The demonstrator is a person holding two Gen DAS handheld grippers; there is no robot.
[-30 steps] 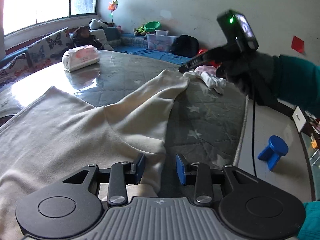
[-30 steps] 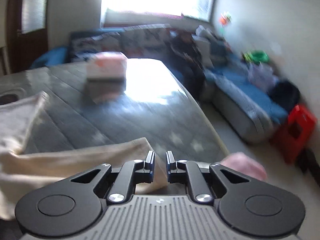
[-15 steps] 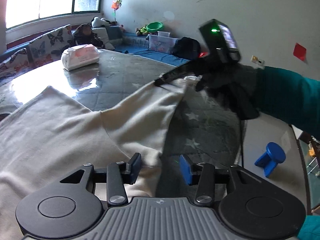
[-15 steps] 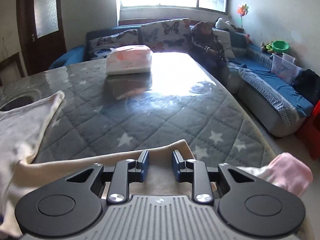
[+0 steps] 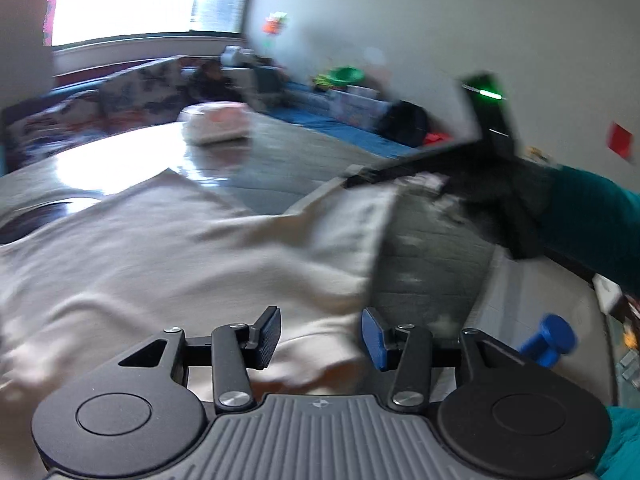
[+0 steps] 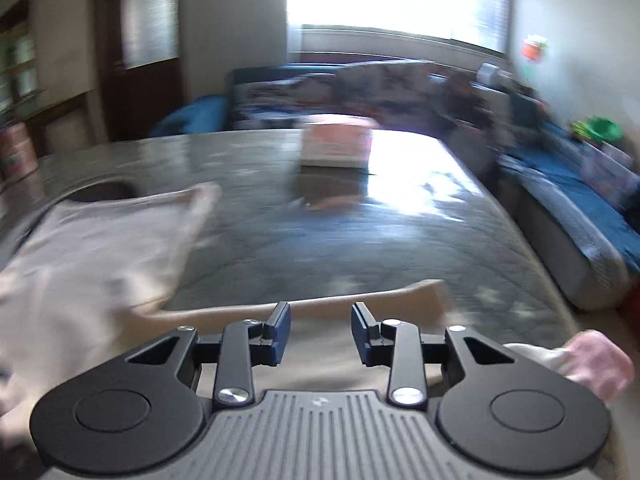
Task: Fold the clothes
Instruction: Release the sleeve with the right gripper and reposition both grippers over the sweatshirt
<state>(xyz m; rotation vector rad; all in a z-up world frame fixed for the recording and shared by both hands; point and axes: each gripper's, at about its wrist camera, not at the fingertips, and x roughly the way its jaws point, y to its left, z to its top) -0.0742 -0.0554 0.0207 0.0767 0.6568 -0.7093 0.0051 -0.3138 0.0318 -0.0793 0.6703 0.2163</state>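
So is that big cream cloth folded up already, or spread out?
Mostly spread: the cream cloth lies wide over the table, one flap doubled over near the right gripper.

both views were smeared by motion blur. in the left wrist view the cream garment [image 5: 168, 264] ran off the left edge and under the left gripper [image 5: 319, 335] at the bottom. the right gripper [image 5: 360, 178], upper right, was too blurred to show its jaws. the pink cloth [image 6: 596, 360] sat partly behind the gripper body, lower right of the right wrist view.
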